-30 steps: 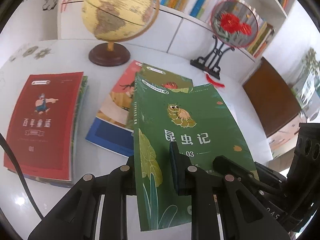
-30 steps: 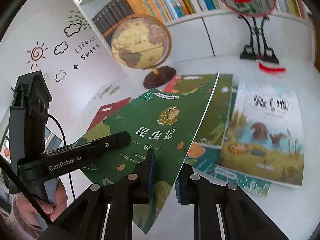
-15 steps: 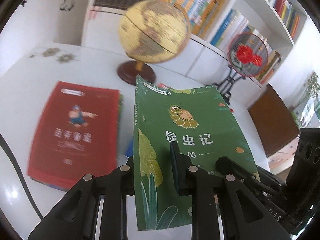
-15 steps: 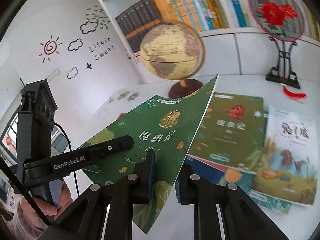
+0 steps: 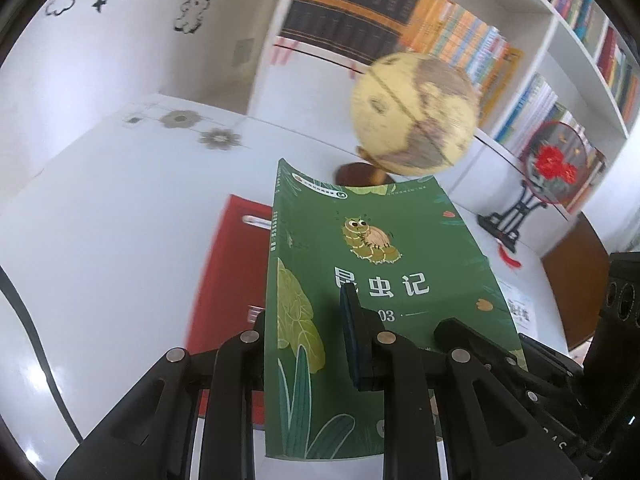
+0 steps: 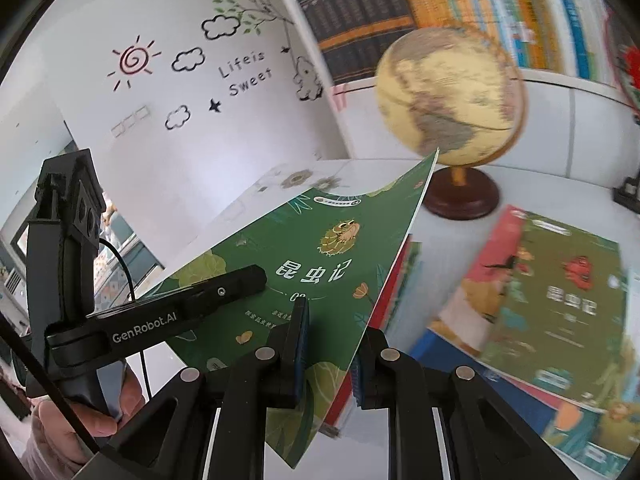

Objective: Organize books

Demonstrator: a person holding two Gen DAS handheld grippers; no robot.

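Together, both grippers carry one green book (image 5: 372,264) clear of the white table (image 5: 120,240): the left gripper (image 5: 304,344) has its jaws narrowed onto the book's near edge by the spine, and the right gripper (image 6: 328,344) is likewise clamped on the near edge toward the book's open side. Beneath the lifted book, on the left, a red book (image 5: 228,272) lies flat on the table, a globe (image 6: 448,96) stands behind, and to the right more books lie overlapping, topped by a second green book (image 6: 560,292).
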